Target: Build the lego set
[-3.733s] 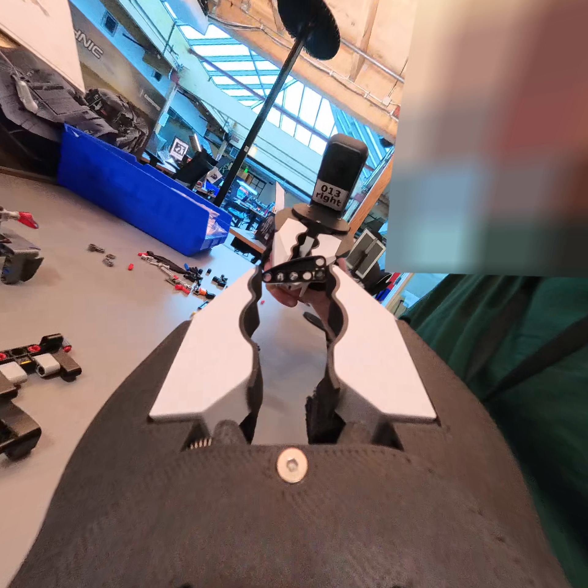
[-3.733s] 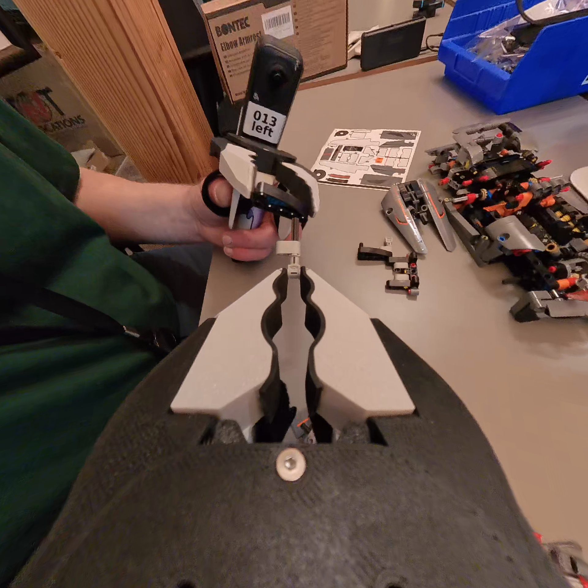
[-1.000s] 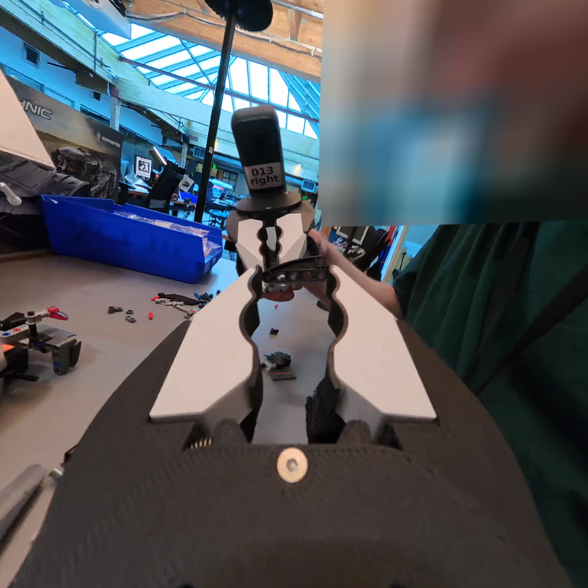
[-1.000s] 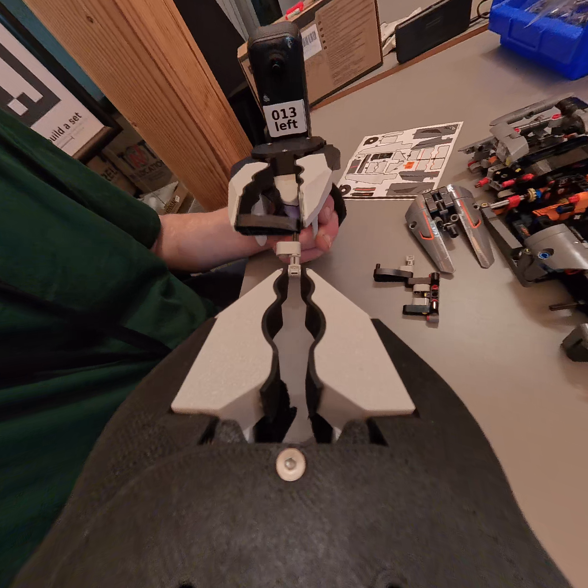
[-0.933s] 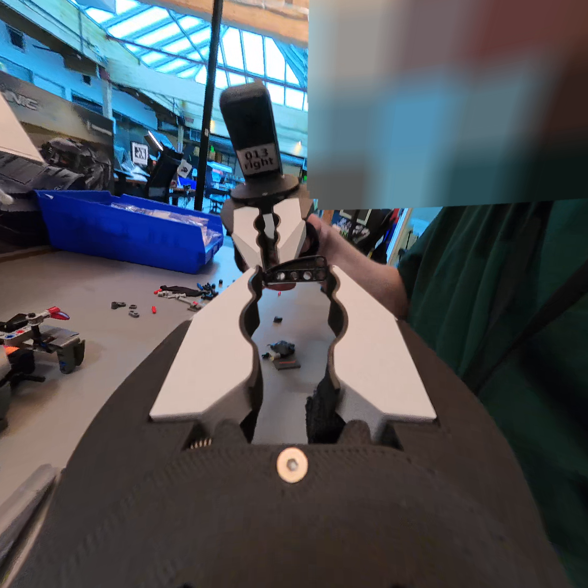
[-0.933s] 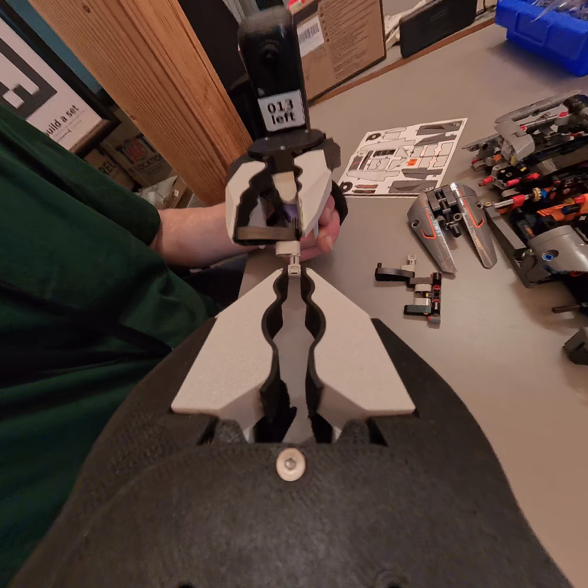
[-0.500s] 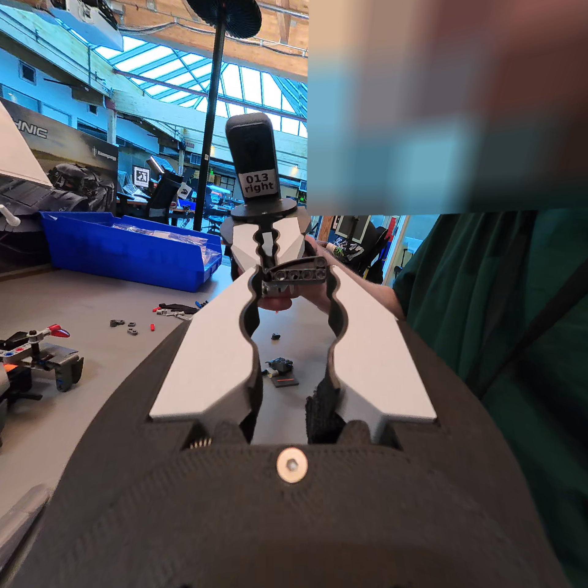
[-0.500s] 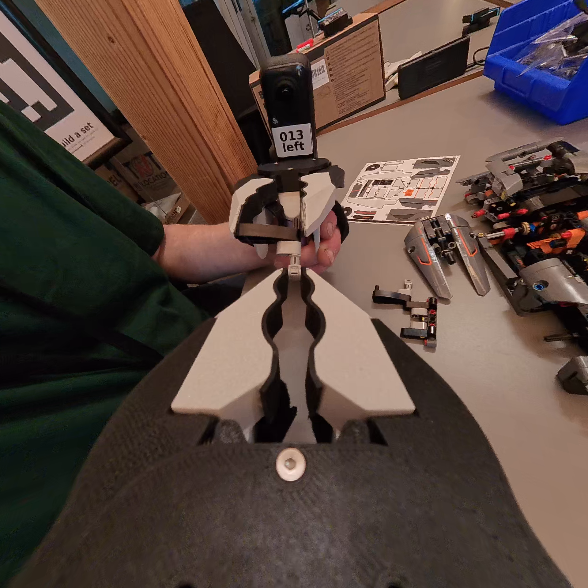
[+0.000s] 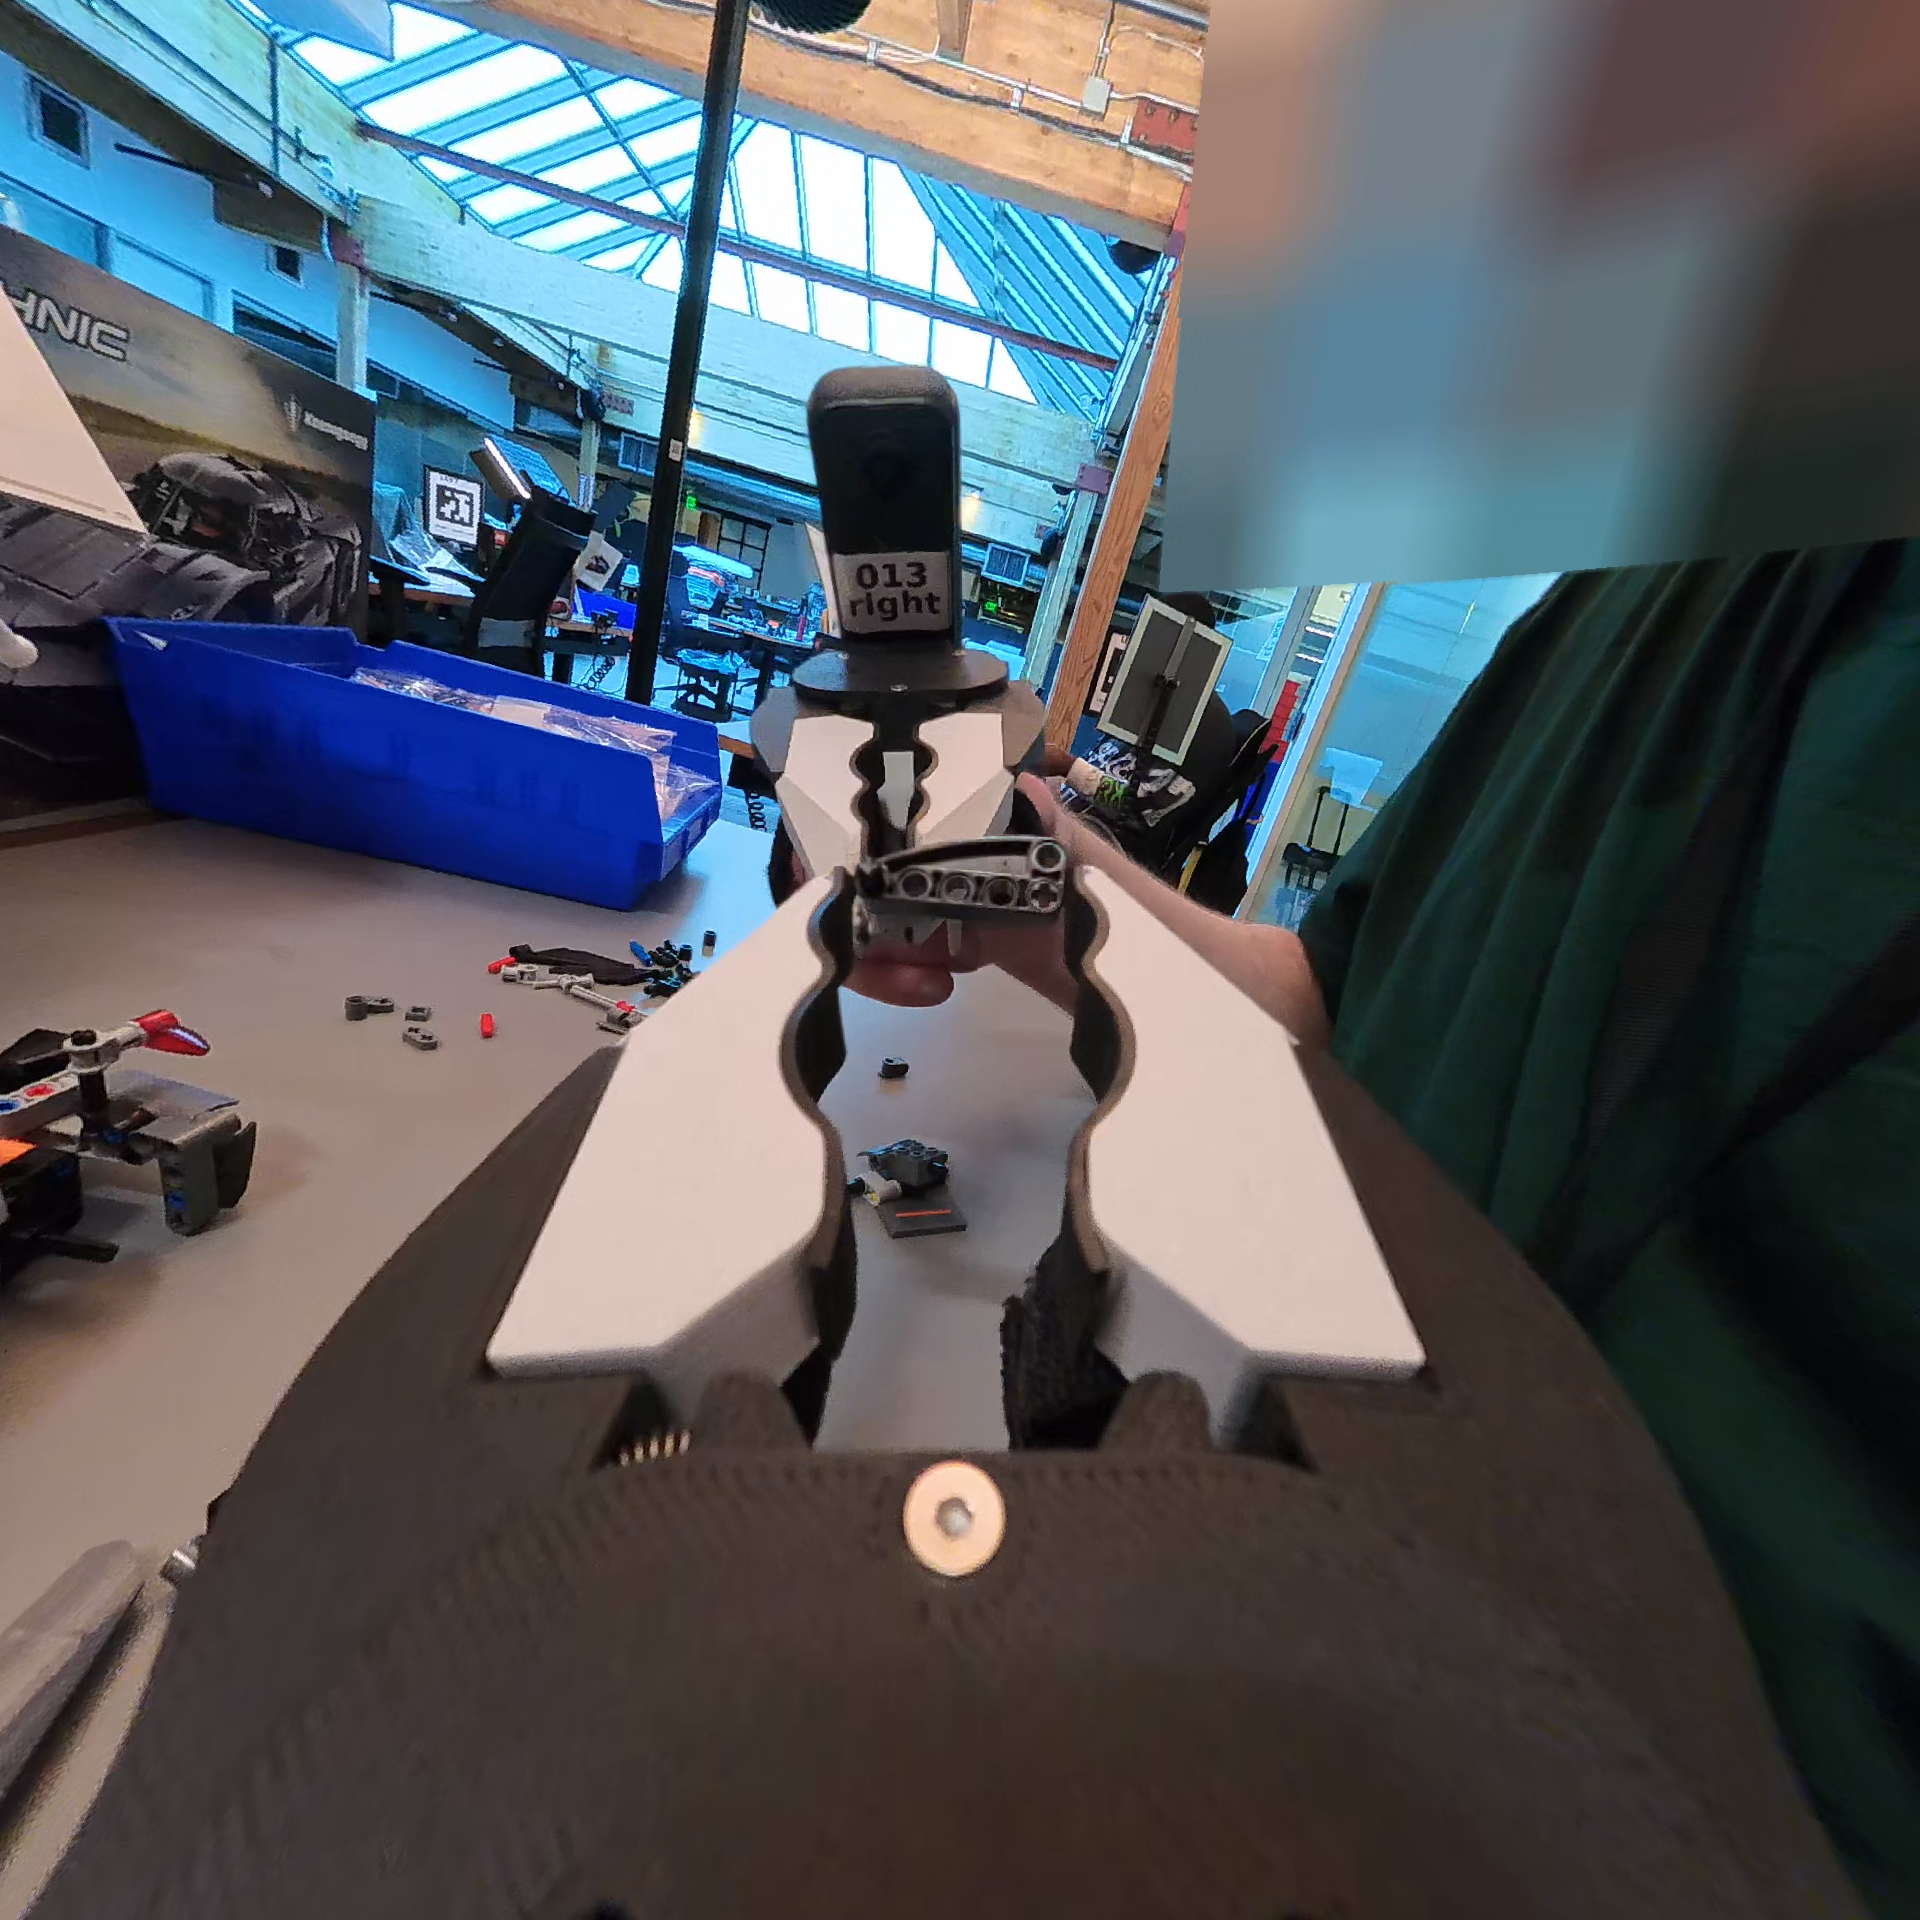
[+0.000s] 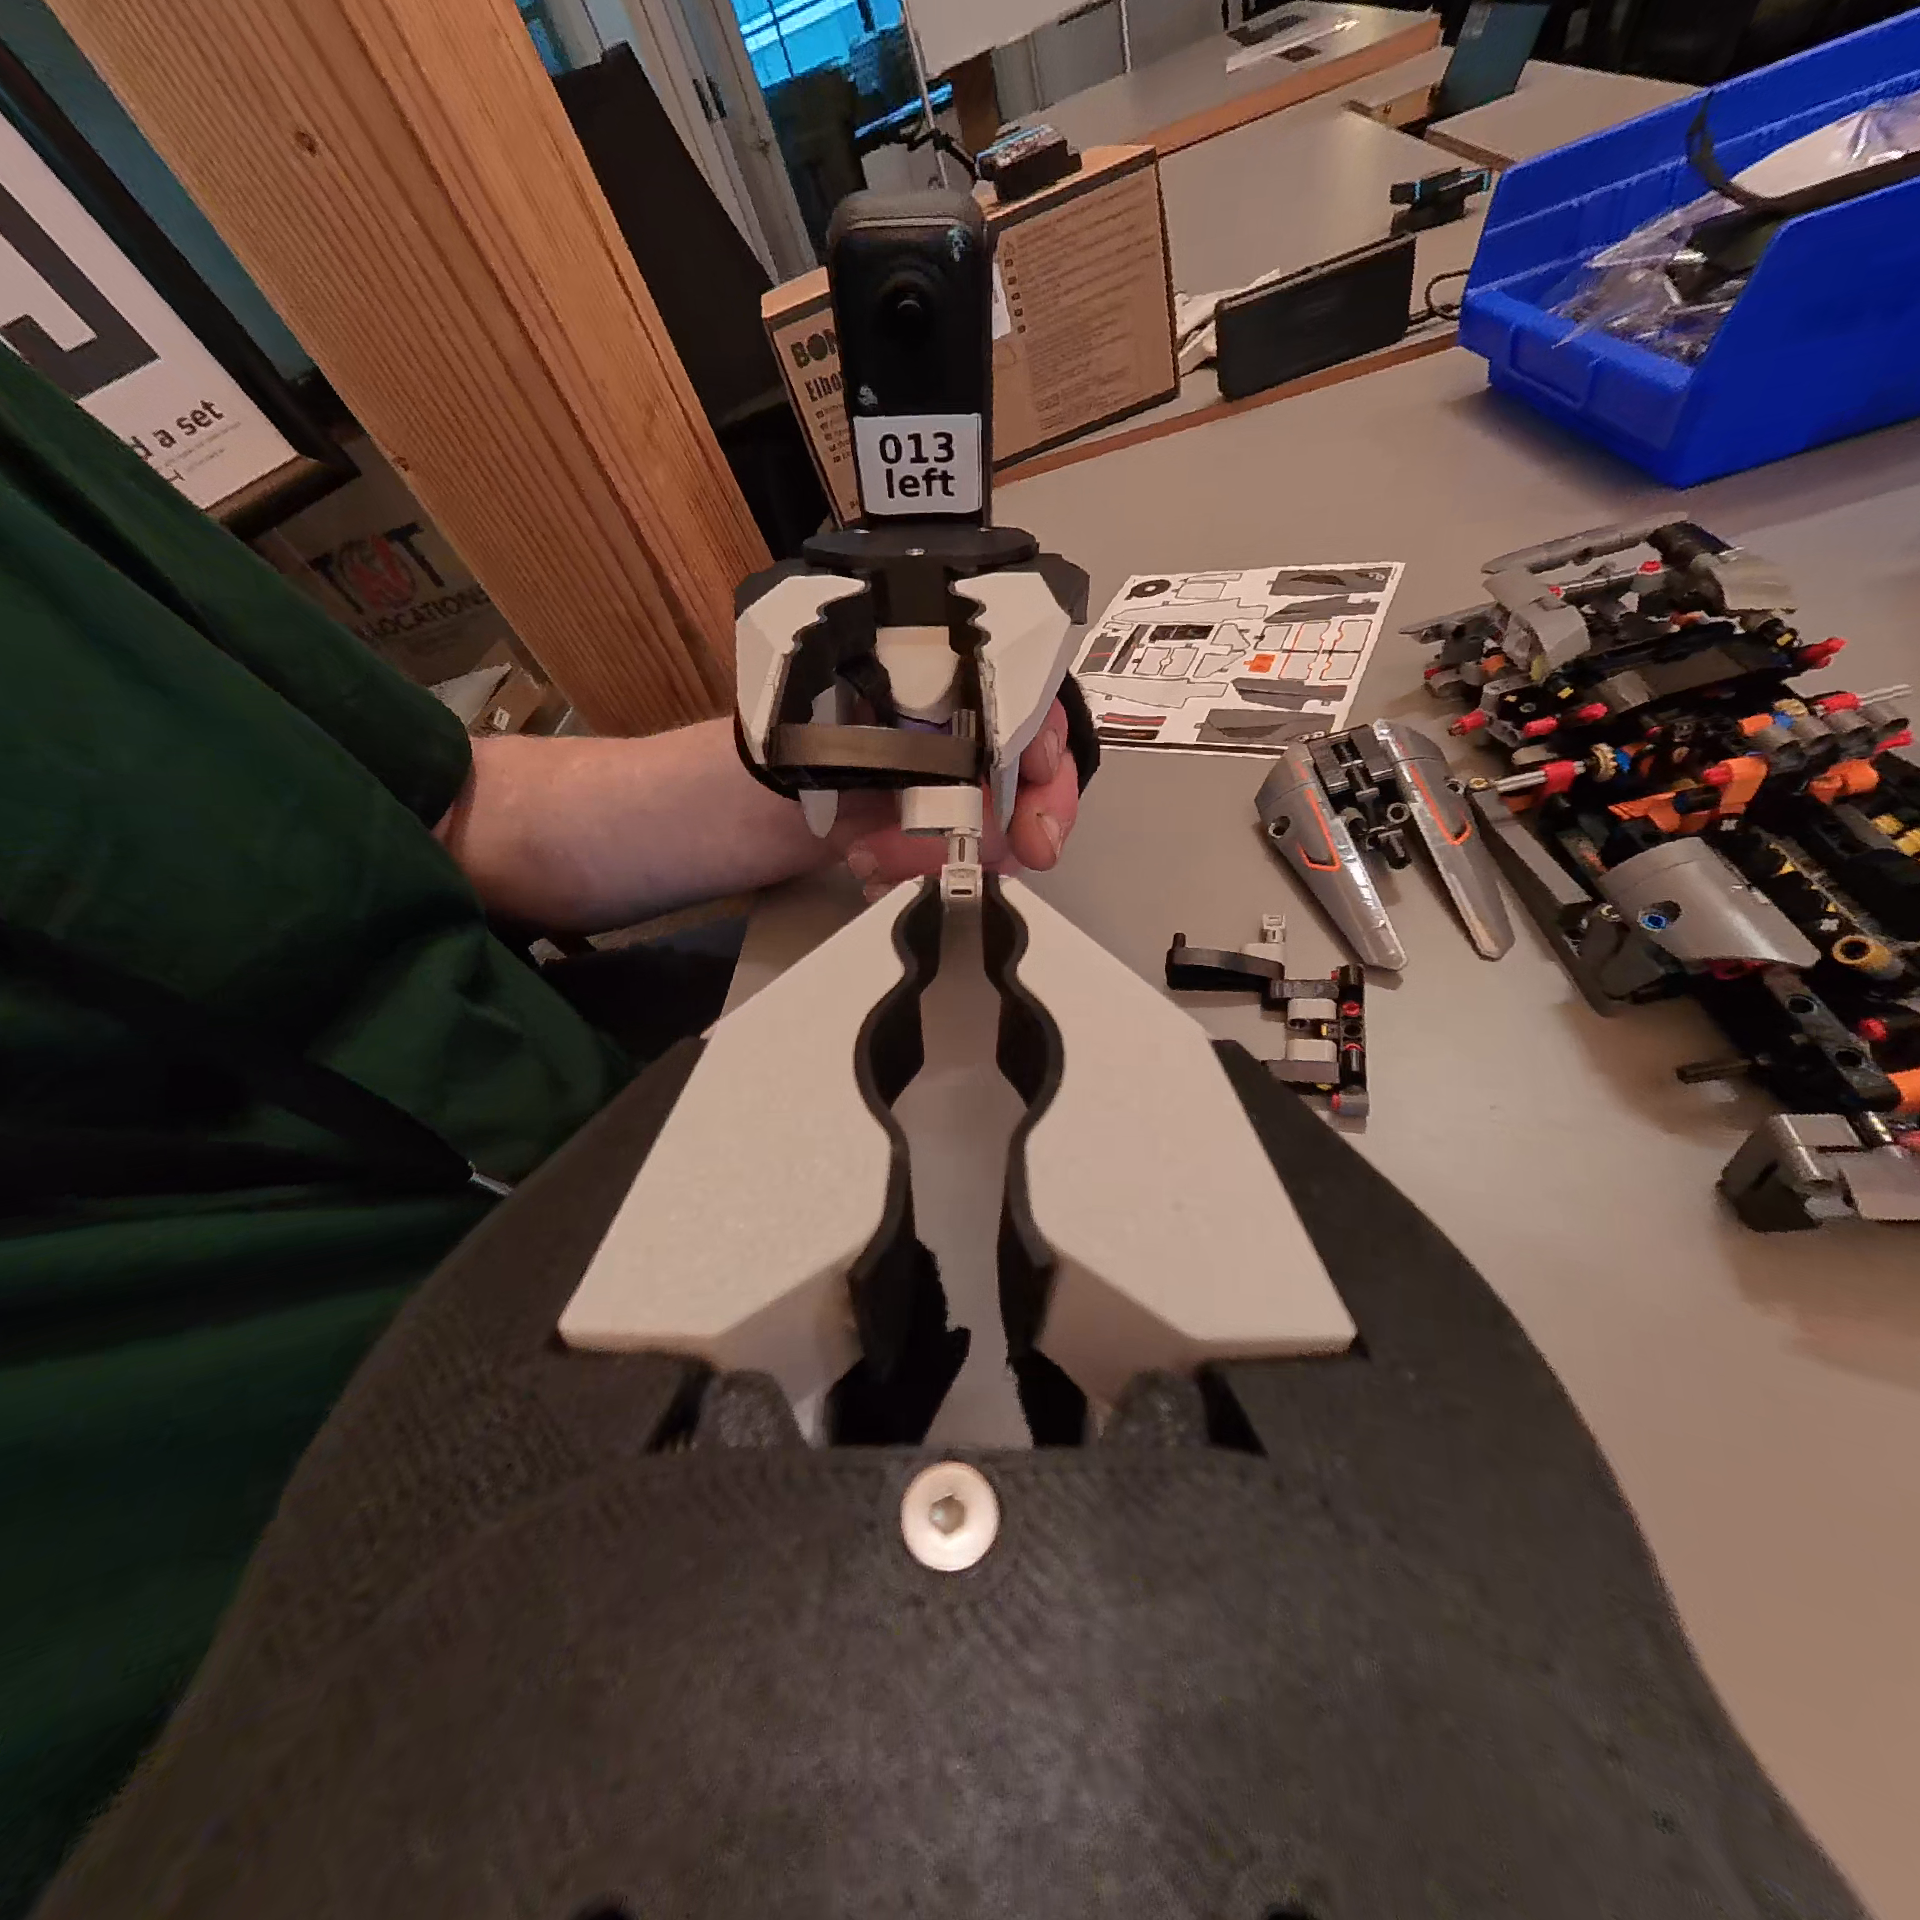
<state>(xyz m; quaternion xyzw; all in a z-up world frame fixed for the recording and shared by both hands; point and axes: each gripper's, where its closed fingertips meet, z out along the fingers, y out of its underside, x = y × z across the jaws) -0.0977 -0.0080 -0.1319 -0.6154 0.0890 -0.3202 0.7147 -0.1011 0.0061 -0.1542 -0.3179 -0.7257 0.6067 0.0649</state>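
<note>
My left gripper (image 9: 956, 896) is shut on a dark holed lego beam (image 9: 961, 883), held crosswise at its tips above the grey table (image 9: 312, 956). My right gripper (image 10: 961, 891) is shut on a small white connector (image 10: 961, 881). The two grippers face each other tip to tip. In the right wrist view the left gripper (image 10: 894, 774) holds the beam (image 10: 868, 750) edge-on, with a white bush (image 10: 940, 808) hanging under it. The white connector touches that bush from below. The right gripper (image 9: 888, 821) shows just behind the beam in the left wrist view.
A large part-built lego car (image 10: 1683, 758) lies at the right, with a grey winged panel piece (image 10: 1371, 831), a small black subassembly (image 10: 1294, 997) and a sticker sheet (image 10: 1242, 649). A blue bin (image 9: 416, 758) stands at the back. Loose parts (image 9: 592, 966) are scattered about. The person's green sleeve (image 10: 208, 935) is close. Less than 4 cm separates the two grippers' tips. Left tips and right tips are each some 15 cm from the small black subassembly (image 10: 1294, 997).
Both grippers keep their hold and stay tip to tip. The pair has swung and tilted a little above the table, and the beam now sits more level.
</note>
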